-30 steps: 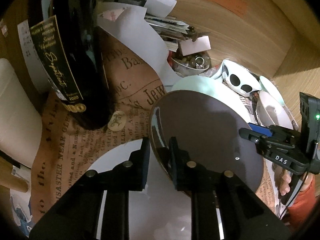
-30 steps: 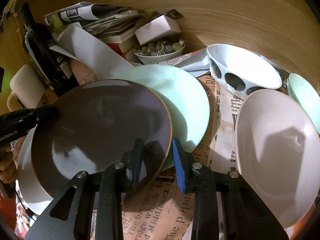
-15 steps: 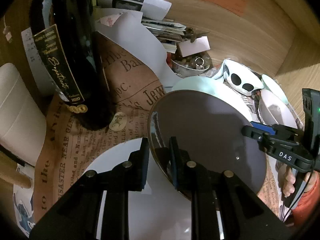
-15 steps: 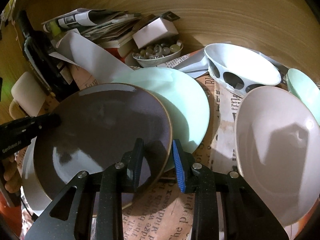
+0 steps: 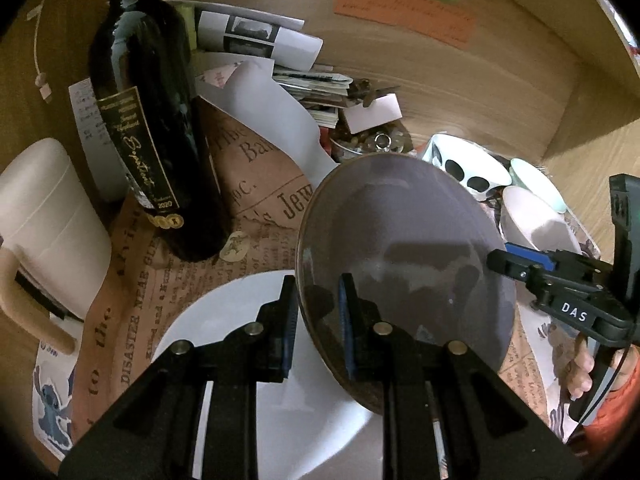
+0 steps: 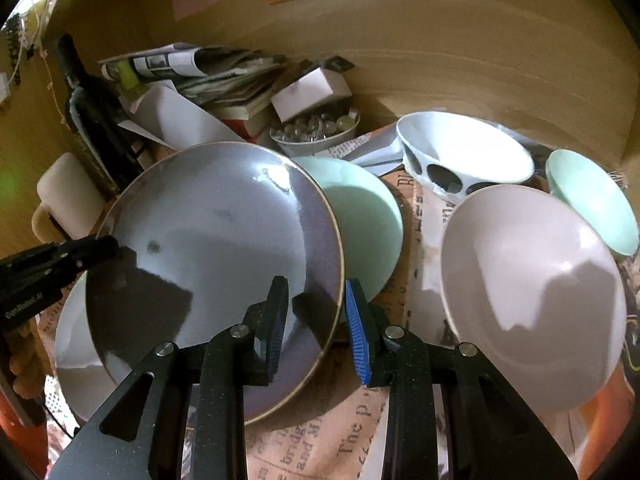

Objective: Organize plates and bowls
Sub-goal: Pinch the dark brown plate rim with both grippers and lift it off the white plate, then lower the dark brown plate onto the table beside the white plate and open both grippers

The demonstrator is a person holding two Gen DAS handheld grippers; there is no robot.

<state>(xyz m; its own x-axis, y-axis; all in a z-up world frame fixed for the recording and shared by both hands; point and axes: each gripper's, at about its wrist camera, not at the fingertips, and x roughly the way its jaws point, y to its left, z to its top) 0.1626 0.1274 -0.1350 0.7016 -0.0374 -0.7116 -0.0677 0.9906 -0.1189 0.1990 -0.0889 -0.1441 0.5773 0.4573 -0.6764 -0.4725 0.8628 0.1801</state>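
Observation:
A grey plate with a brown rim (image 6: 208, 232) hangs tilted above the table, held on two sides. My right gripper (image 6: 316, 284) is shut on its right rim, and my left gripper (image 5: 318, 284) is shut on its left rim (image 5: 400, 248). Each wrist view shows the other gripper at the plate's far edge: the left gripper (image 6: 108, 244) and the right gripper (image 5: 496, 258). Under the grey plate lies a white plate (image 5: 240, 320). A mint plate (image 6: 360, 208) rests behind it. To the right stand a pinkish bowl (image 6: 528, 288), a white bowl with dark spots (image 6: 464, 152) and a mint bowl (image 6: 588, 196).
A dark wine bottle (image 5: 152, 128) and a cream mug (image 5: 40, 220) stand at the left. A small bowl of marbles (image 6: 316, 128), a white box and stacked papers crowd the back by the wooden wall. Printed brown paper covers the table.
Both grippers have risen with the grey plate, which now sits higher and hides more of the mint plate. The grips have not changed.

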